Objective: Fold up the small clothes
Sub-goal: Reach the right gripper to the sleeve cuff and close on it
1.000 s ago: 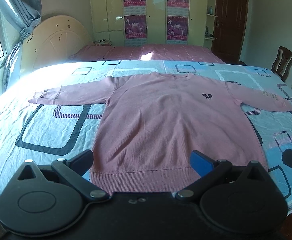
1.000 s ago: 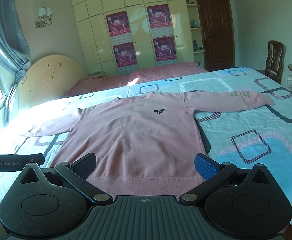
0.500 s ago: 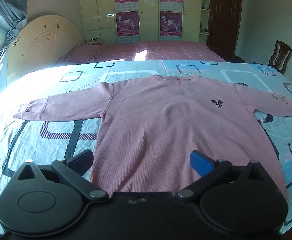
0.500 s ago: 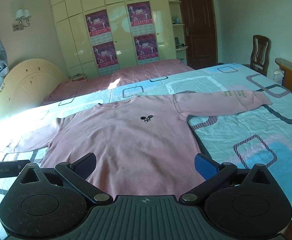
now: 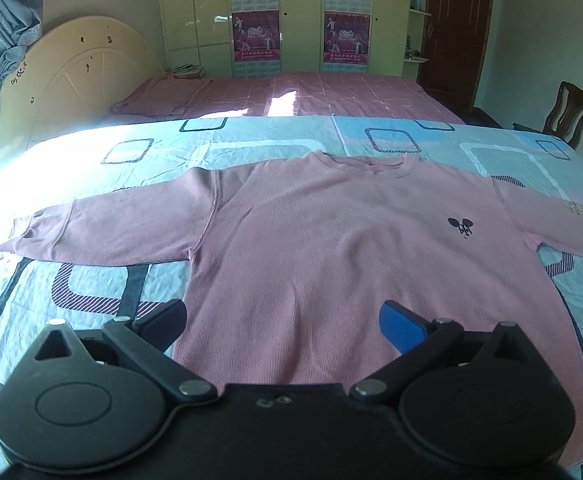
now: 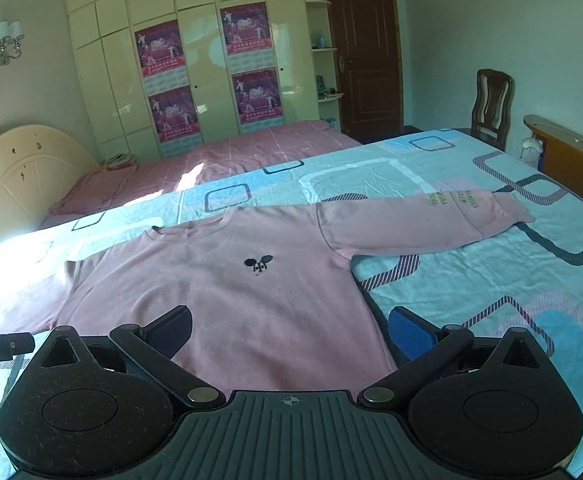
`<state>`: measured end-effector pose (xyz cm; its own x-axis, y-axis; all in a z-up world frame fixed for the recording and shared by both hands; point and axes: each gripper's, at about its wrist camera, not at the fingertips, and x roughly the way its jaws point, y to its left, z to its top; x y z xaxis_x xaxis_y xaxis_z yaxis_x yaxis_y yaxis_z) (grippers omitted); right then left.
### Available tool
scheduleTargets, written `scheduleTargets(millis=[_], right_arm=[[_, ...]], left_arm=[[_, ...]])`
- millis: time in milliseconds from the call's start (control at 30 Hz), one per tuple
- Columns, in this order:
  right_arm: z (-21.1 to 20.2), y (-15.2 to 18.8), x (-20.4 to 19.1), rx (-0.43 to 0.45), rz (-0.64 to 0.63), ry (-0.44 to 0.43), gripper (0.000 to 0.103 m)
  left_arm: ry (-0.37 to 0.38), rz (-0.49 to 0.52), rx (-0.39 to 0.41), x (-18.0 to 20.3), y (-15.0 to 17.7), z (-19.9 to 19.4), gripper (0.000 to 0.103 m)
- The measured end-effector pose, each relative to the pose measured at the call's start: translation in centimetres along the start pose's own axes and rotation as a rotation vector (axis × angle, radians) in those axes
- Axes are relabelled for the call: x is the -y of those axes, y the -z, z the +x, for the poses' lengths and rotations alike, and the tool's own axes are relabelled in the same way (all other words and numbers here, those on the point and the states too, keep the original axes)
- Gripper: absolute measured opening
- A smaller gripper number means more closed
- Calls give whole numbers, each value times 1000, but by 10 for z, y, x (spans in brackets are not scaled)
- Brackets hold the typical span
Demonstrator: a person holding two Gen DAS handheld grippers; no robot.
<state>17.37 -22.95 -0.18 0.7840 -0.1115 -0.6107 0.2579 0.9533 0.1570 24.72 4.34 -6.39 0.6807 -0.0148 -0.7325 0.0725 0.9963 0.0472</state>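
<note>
Fingers [image 5: 163, 322] of the left gripper [image 5: 281, 320] spread wide, empty, poised above the lower body of the pink sweatshirt [image 5: 331, 248]; fingers [image 6: 409, 334] of the right gripper [image 6: 289, 330] likewise wide and empty, over the sweatshirt's [image 6: 231, 280] lower right part, the blue pad near the side edge. Farther out, sweatshirt lying flat and face up on the patterned bedsheet [image 5: 91, 280], both sleeves stretched sideways, small dark chest emblem [image 5: 460, 227] showing, printed lettering on the right sleeve [image 6: 431, 220]. Beyond the collar, more bedsheet [image 6: 491, 272], then a second bed with a pink cover [image 5: 291, 94] and a cream headboard [image 5: 75, 84]. Farthest back, wardrobe doors with posters [image 6: 247, 68], a dark wooden door [image 6: 365, 52], and a wooden chair [image 6: 491, 104] at the right.
</note>
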Motion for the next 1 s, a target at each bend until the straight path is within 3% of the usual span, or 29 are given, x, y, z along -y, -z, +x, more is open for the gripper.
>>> scheduleTargets(millis=[400,800,833,867,900,1000], right_arm=[[80,-46,105,5,21,51,103],[182,-82,236,-48,104,198,102],[189,-84,247,-54,126,212,98],[195,-84,259,-64,153,222,78],[202,-84,268,-82,175,238,65],[219,-80,297,-115,260,246,65]], left_arm=[[-49,-32,30,47,-35,53,103],[-81,3,19,95,-56,110,103],[-80,4,19,97,-57,112,103],[-80,5,18,99,-59,115,103],[-84,6,16,102,-60,118,103],[-91,10,9,106,-63,124,103]])
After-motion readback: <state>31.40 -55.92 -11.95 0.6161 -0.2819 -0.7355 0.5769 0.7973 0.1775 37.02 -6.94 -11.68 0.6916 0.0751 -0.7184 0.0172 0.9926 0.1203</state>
